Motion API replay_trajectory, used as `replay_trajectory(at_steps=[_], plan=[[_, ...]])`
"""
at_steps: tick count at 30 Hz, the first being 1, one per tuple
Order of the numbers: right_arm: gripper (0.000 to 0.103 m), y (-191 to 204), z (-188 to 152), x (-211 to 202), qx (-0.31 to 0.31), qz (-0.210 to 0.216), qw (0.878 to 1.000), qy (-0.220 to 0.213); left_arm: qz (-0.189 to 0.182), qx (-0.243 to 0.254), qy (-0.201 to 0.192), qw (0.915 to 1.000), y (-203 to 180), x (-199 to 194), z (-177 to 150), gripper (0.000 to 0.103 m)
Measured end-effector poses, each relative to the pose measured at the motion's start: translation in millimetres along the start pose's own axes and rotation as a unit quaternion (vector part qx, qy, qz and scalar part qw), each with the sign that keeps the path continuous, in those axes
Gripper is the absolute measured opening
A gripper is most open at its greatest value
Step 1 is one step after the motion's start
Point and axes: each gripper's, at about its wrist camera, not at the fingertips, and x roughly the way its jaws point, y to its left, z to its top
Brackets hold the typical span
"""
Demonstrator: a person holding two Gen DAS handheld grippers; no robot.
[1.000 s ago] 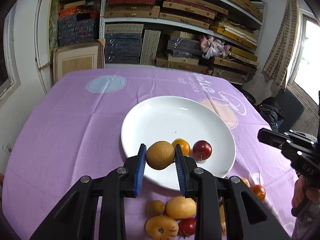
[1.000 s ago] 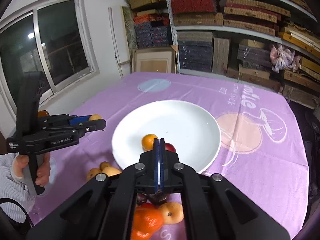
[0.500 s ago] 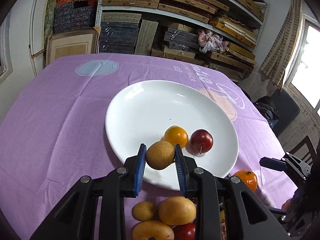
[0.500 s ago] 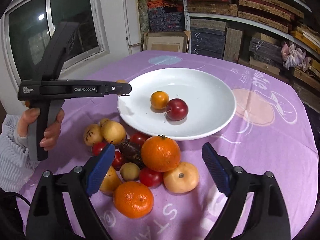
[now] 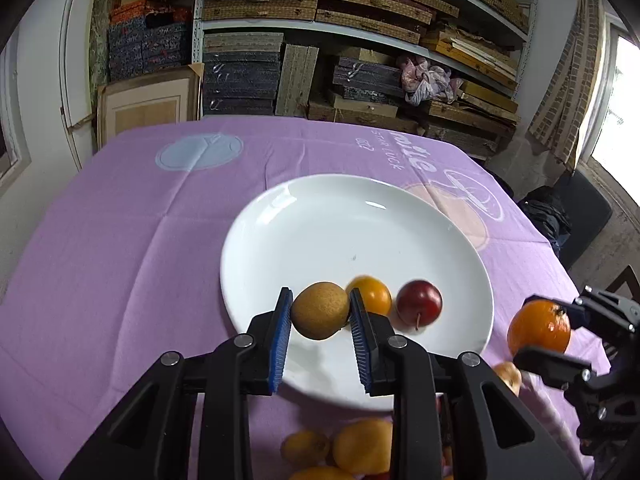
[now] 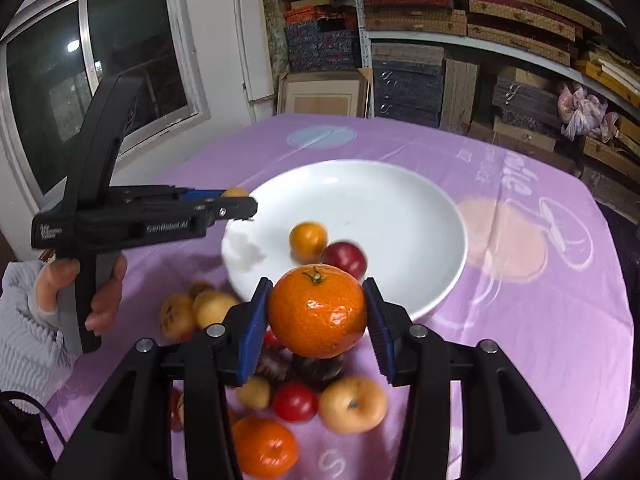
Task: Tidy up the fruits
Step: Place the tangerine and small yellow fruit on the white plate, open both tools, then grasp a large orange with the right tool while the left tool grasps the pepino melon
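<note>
Your left gripper [image 5: 320, 316] clamps a brown fruit [image 5: 319, 310] over the plate [image 5: 304, 208] near its rim. Your right gripper [image 6: 316, 312] is closing around an orange [image 6: 318, 310], both pads touching. Only the right view shows the table pile [image 6: 296, 400] (and your sleeve [image 6: 24, 320]).

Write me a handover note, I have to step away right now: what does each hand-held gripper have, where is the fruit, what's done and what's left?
Left hand-held gripper: shut on a brown round fruit, held over the near edge of the white plate.
Right hand-held gripper: jaws closing around a large orange, above the pile.
Done: small orange fruit and red fruit lie on the plate.
Left: set down both fruits, then move the pile on the purple cloth.
</note>
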Motion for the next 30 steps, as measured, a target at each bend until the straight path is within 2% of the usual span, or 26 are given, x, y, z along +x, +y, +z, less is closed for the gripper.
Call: replay_trajectory(at_steps=[2, 6, 9, 12, 16, 18, 20, 21, 23, 24, 25, 27, 29, 30], plan=[[0.045, -12.4, 25.3, 17.0, 0.008, -0.015, 1.0, 0.001, 0.006, -0.002, 0.006, 1.0, 2.1, 9.6, 18.6, 0.029], [0.045, -32.2, 52.5, 71.8, 0.025, -0.035, 0.998, 0.038, 0.028, 0.01, 0.04, 0.9988, 3.2, 45.2, 35.8, 0.029], [0.045, -36.5, 55.1, 108.1, 0.026, -0.035, 0.996, 0.078, 0.036, 0.009, 0.075, 0.9965, 8.6, 74.6, 35.7, 0.029], [0.045, -36.5, 52.7, 127.7, 0.02, -0.038, 0.994, 0.105, 0.03, -0.009, 0.108, 0.9937, 20.0, 93.8, 32.4, 0.029], [0.046, -33.7, 48.7, 141.2, 0.009, -0.043, 0.991, 0.129, 0.04, -0.008, 0.11, 0.993, 22.6, 98.7, 26.2, 0.029], [0.046, -32.9, 51.1, 131.3, 0.015, -0.04, 0.993, 0.109, 0.036, -0.017, 0.107, 0.9934, 23.3, 93.3, 25.1, 0.034], [0.046, -29.4, 58.1, 103.4, 0.021, -0.031, 0.997, 0.068, 0.03, -0.028, 0.092, 0.995, 24.8, 77.1, 26.5, 0.045], [0.049, -26.3, 62.0, 84.9, 0.019, -0.031, 0.998, 0.046, 0.03, -0.031, 0.079, 0.996, 26.1, 64.3, 27.7, 0.047], [0.065, -18.4, 66.3, 39.1, 0.011, -0.034, 0.999, -0.008, 0.031, -0.037, 0.051, 0.9975, 27.6, 34.4, 29.7, 0.061], [0.084, -13.8, 65.3, 14.6, 0.008, -0.034, 0.999, -0.034, 0.031, -0.039, 0.036, 0.9981, 28.8, 17.4, 29.2, 0.066], [0.097, -8.6, 60.7, -9.8, 0.002, -0.032, 0.998, -0.06, 0.031, -0.042, 0.02, 0.9984, 30.1, -0.7, 26.3, 0.074], [0.099, 2.4, 42.0, -54.2, -0.016, -0.029, 0.994, -0.107, 0.036, -0.047, -0.005, 0.9982, 31.7, -33.8, 13.9, 0.085], [0.099, 12.8, 10.4, -82.9, -0.027, -0.022, 0.991, -0.127, 0.041, -0.054, -0.021, 0.9975, 33.3, -60.6, -9.7, 0.096], [0.099, 16.4, -8.7, -92.0, -0.029, -0.016, 0.991, -0.133, 0.041, -0.056, -0.024, 0.9973, 33.5, -69.3, -23.6, 0.097]])
